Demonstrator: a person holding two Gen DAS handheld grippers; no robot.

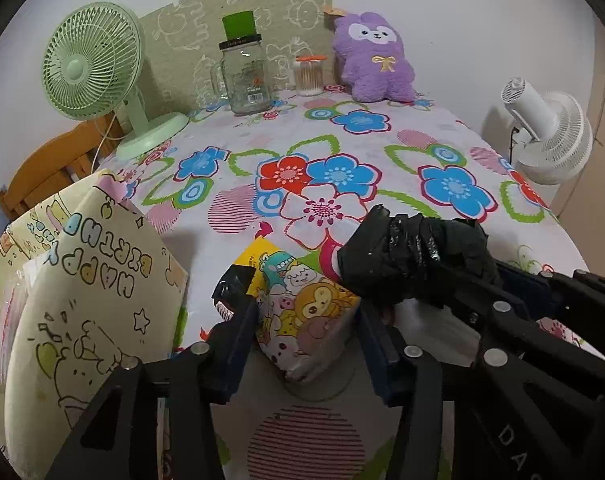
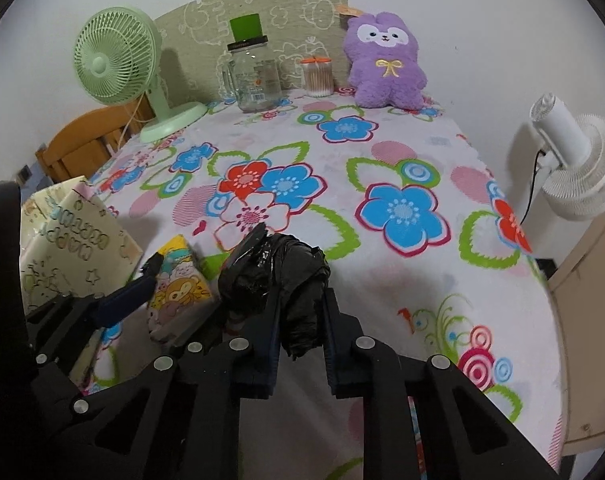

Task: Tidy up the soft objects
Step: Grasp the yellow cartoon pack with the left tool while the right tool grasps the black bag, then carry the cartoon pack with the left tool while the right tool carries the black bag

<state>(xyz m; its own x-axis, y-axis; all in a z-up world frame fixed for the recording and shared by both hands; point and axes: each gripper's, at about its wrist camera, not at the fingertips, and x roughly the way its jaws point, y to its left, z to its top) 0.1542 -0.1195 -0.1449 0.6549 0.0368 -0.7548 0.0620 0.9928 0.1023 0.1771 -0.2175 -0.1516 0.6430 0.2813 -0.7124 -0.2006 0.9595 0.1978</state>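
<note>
A small soft pack printed with cartoon animals (image 1: 306, 312) lies on the flowered tablecloth (image 1: 382, 148) near the front edge. My left gripper (image 1: 302, 300) is shut on it, one finger against each side. Just right of it, my right gripper (image 2: 292, 276) is shut on a crumpled black plastic bag bundle (image 2: 278, 276), held a little above the cloth. That bundle (image 1: 414, 256) overlaps the pack's right corner in the left wrist view. The pack (image 2: 178, 288) and one left finger (image 2: 138, 288) show at the left of the right wrist view. A purple plush toy (image 1: 372, 58) sits upright at the table's far end.
A cream "Happy Birthday" bag (image 1: 94, 300) stands at the left front. At the back are a green fan (image 1: 90, 68), a glass jar (image 1: 244, 76) and a cotton swab tub (image 1: 309, 76). A white fan (image 1: 550, 132) stands off the right edge, a wooden chair (image 1: 50, 160) at the left.
</note>
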